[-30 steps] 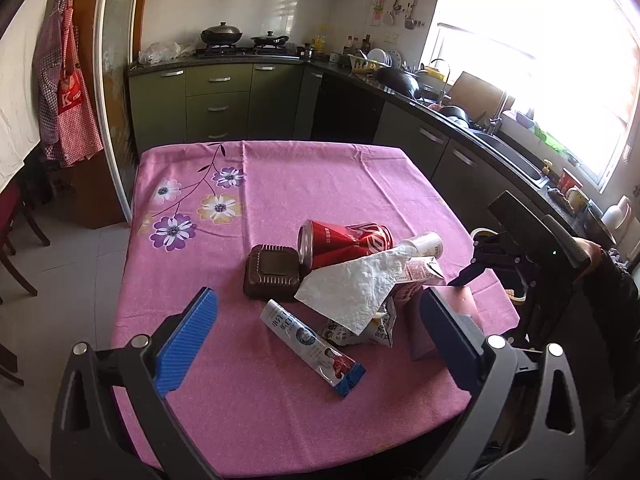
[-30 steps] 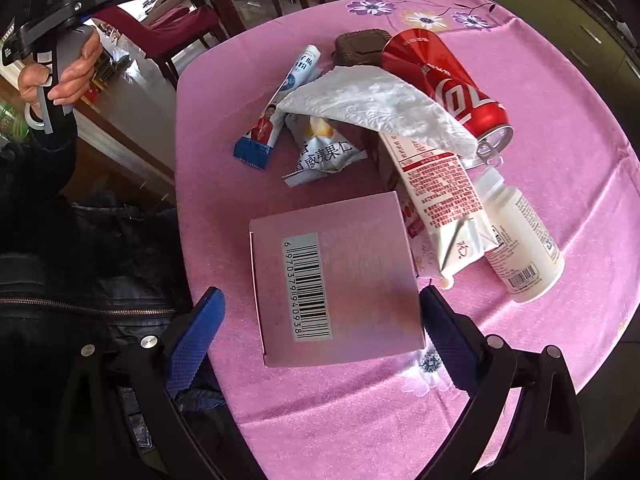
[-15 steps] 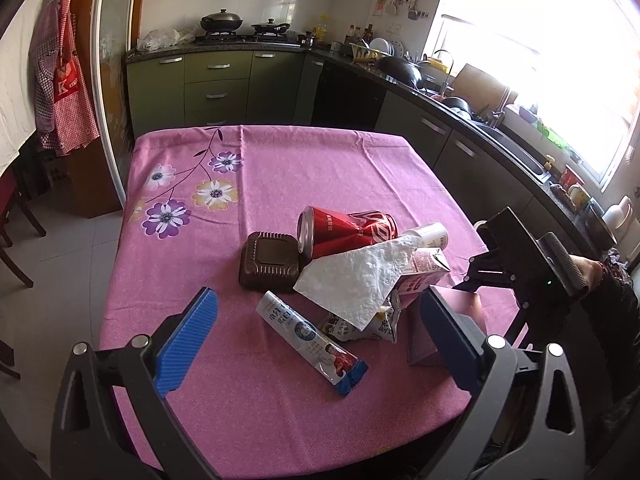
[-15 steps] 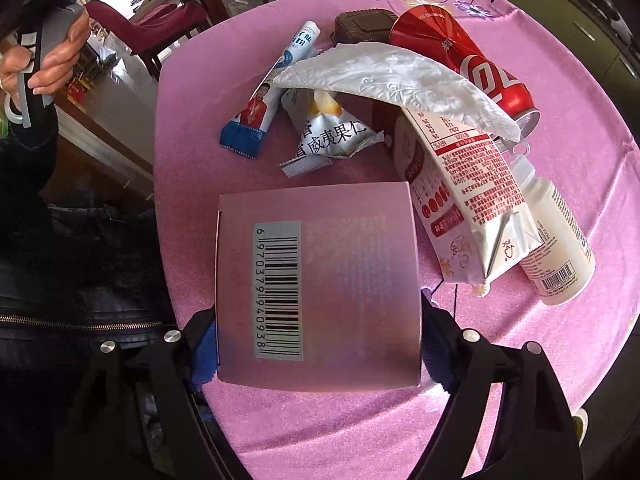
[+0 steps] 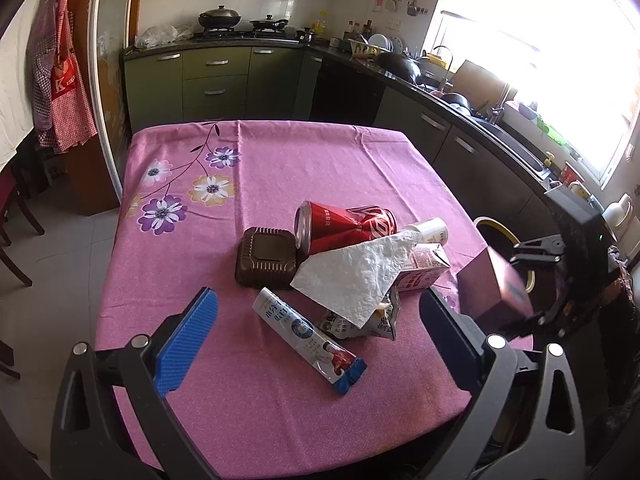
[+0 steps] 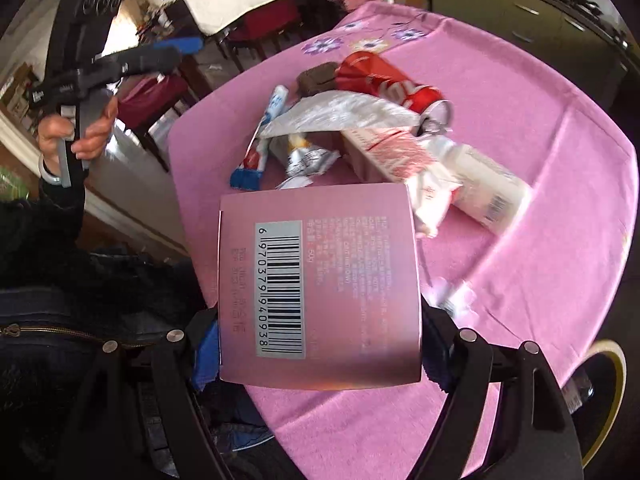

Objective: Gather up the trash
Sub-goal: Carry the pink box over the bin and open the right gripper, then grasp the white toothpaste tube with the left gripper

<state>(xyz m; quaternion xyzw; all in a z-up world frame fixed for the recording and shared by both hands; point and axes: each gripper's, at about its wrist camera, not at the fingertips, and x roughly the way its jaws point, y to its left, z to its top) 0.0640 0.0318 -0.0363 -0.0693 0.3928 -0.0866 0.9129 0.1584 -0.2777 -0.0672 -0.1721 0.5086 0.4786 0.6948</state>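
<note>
My right gripper (image 6: 320,344) is shut on a pink box (image 6: 320,288) with a barcode, lifted off the pink tablecloth (image 6: 540,260) at its near edge. The left wrist view shows that box (image 5: 494,288) in the air at the right edge of the table. My left gripper (image 5: 316,312) hangs open above the trash pile with nothing between its blue pads. The pile holds a red can (image 5: 344,228), a brown square container (image 5: 266,258), a white tissue (image 5: 356,276), a toothpaste tube (image 5: 308,340), a pink carton (image 5: 424,272), a snack wrapper (image 5: 368,326) and a white bottle (image 5: 430,230).
A round bin with a yellow rim (image 5: 496,228) stands on the floor beside the table's right edge, also seen as a yellow rim (image 6: 608,400) in the right wrist view. Green kitchen cabinets (image 5: 216,80) line the back, and red chairs (image 6: 264,20) stand past the table.
The right gripper's jaws closed on the pink box and lifted it off the cloth, swinging it toward the table's edge. The left gripper stayed almost still.
</note>
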